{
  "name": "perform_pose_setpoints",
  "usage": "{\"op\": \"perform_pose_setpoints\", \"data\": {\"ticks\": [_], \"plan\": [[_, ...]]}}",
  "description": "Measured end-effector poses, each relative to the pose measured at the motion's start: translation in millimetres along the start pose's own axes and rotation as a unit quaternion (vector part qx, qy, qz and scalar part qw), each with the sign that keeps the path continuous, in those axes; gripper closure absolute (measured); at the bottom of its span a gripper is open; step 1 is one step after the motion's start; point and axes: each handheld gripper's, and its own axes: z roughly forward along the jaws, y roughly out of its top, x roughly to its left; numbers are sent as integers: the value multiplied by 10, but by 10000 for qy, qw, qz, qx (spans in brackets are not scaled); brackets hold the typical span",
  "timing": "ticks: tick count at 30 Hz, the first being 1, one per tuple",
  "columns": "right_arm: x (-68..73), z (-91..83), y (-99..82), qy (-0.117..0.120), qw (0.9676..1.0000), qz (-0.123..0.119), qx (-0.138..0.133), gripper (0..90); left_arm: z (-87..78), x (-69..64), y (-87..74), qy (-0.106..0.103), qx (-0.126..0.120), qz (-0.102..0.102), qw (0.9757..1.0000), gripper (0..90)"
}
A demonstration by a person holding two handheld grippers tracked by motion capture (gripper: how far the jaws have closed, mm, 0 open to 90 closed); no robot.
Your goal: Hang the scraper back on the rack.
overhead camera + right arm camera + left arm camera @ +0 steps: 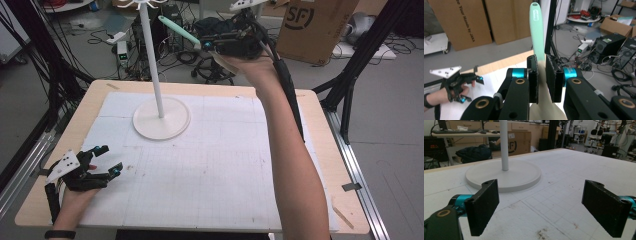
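High over the table's far edge, my right gripper (207, 46) is shut on a spatula (177, 29) with a mint-green handle and a cream head. In the right gripper view the handle (536, 30) sticks up past my right gripper (541, 77), whose pads clamp where handle meets head. The handle tip points toward a white stand (152, 60) with a round base (161, 118) and hooks at its top (145, 4). My left gripper (110, 159) rests at the front left of the table, open and holding nothing. In the left gripper view my left gripper (544, 202) faces the stand's base (504, 176).
A white gridded mat (200, 165) covers most of the wooden table (320, 150). Beyond the far edge lie cables, computer cases and a cardboard box (315, 25). Black frame legs (350, 85) stand at the right, with more black legs and cables at the left.
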Motion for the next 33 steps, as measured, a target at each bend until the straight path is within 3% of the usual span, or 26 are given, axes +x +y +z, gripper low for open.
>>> {"op": "perform_pose_setpoints", "data": {"ticks": [14, 33], "plan": [[-51, 76, 175, -210, 9998, 34, -13, 816, 0, -4, 0, -9, 5, 34, 10000, 149], [-8, 129, 210, -205, 9998, -35, -79, 816, 0, -9, 0, -13, 12, 45, 10000, 148]]}}
